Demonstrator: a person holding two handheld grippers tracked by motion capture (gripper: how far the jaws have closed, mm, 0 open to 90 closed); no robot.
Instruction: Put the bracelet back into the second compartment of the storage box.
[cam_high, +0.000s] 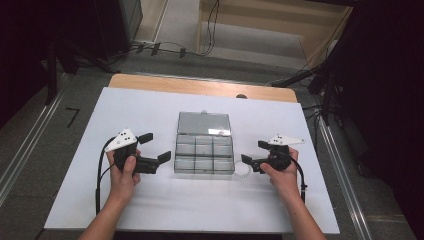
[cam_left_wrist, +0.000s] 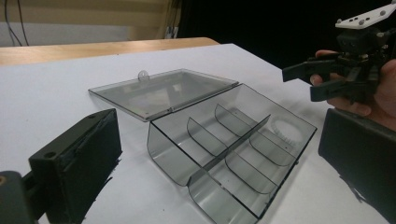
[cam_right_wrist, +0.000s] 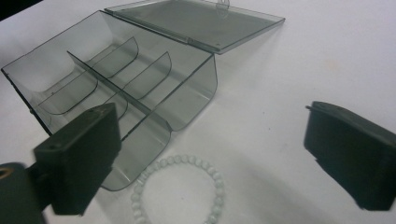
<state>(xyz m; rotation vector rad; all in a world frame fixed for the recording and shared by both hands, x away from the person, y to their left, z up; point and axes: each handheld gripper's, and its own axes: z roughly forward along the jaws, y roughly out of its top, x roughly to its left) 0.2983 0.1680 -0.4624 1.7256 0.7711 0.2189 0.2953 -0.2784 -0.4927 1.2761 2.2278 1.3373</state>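
A clear grey plastic compartment box lies in the middle of the white table with its lid folded open away from me; its compartments hold nothing. A pale bead bracelet rests on the table against the box's near right corner. My left gripper hovers open just left of the box. To the right of the box my right gripper stands open, its jaws straddling the bracelet in the right gripper view. The right gripper also appears beyond the box in the left gripper view.
A white sheet covers the table, with a bare wooden strip along the far edge. Cables and dark stands lie on the floor beyond. Bare sheet lies in front of the box and at both sides.
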